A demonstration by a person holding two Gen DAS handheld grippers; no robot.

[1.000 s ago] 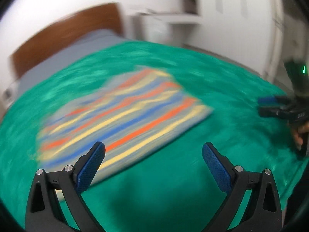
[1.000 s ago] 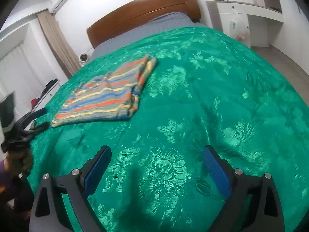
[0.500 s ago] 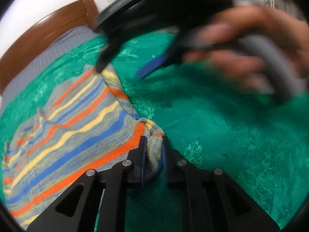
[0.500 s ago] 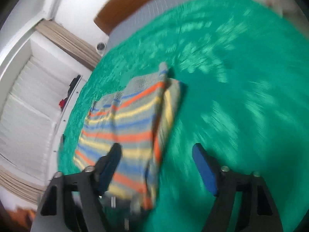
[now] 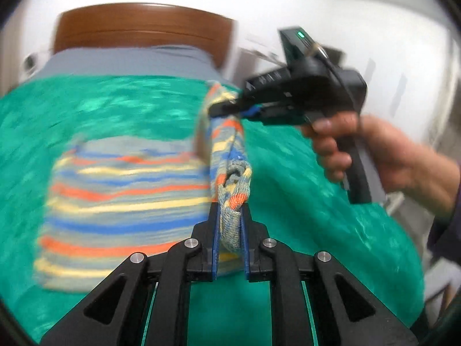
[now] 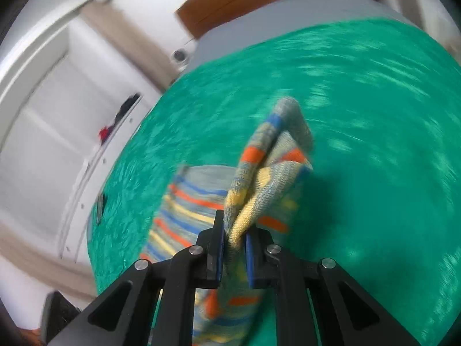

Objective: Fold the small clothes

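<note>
A striped knit garment [image 5: 124, 190] in grey, orange, yellow and blue lies on the green bedspread [image 5: 86, 109]. My left gripper [image 5: 230, 216] is shut on its near right corner, with bunched knit squeezed between the blue pads. Farther back, my right gripper [image 5: 230, 109], held by a hand [image 5: 389, 155], pinches the far right corner, and the edge between the two grips is lifted. In the right wrist view the right gripper [image 6: 234, 230] has its jaws closing on a fold of the garment [image 6: 187, 210], pads pressing on it.
The brown headboard [image 5: 138, 26] and grey sheet [image 5: 129, 60] are at the bed's far end. White cupboards [image 6: 57, 115] and a curtain stand along the bed's left side. Green bedspread [image 6: 360, 115] stretches to the right of the garment.
Both grippers came in from open over the bed, closed on the garment's right edge, first the left, then the right, and raised it off the bedspread.
</note>
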